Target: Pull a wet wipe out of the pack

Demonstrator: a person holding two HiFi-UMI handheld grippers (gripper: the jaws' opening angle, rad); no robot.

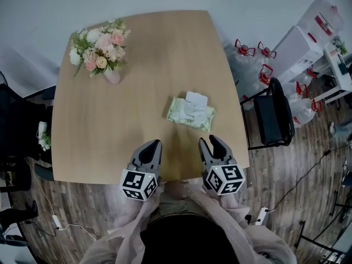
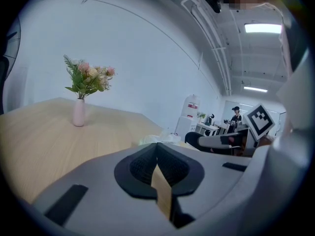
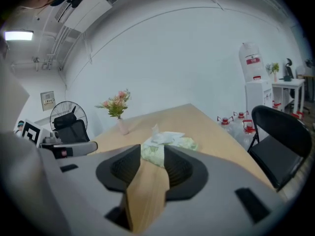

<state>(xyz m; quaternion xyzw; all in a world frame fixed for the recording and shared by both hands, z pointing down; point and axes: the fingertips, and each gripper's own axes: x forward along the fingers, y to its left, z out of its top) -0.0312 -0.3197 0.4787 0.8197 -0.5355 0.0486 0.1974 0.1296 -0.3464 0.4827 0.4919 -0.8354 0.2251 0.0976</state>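
Standing at the near edge of the light wooden surface (image 1: 104, 131) with rounded corners, the person holds both tools low over the wood, arms in pale pink sleeves (image 1: 129, 221)

Item 1, left tool (image 1: 154, 145): grey body, black ribbed pads, marker cube at the rear. In the left gripper view its jaws (image 2: 157, 146) meet at the tips, with only a thin wedge of wood showing behind the contact line. Nothing is held between them.

Item 2, right tool (image 1: 209, 142): same build. In the right gripper view its jaws (image 3: 152, 154) stand moderately apart, with bare wood showing in the gap. The pads press on nothing.

Item 3, soft pale-green rectangular wet-wipe pack (image 1: 190, 113): it lies flat on the surface, ahead of the right tool and apart from both tools, slightly right of the surface's centre. In the right gripper view the pack (image 3: 172, 144) lines up with the open gap but sits beyond the jaw tips. A white piece (image 1: 196, 98) stands at its far top side (opened flap or wipe, not determinable), and it shows crumpled and raised (image 3: 158, 134) in the right gripper view.

Item 4, surroundings: a pale pink vase (image 1: 111, 76) of pink and white flowers (image 1: 99, 48) stands upright at the far left corner, well apart from the pack. A black chair (image 1: 273, 113) stands beside the right edge, and clear bottles with red handles (image 1: 247, 54) stand on the floor beyond it
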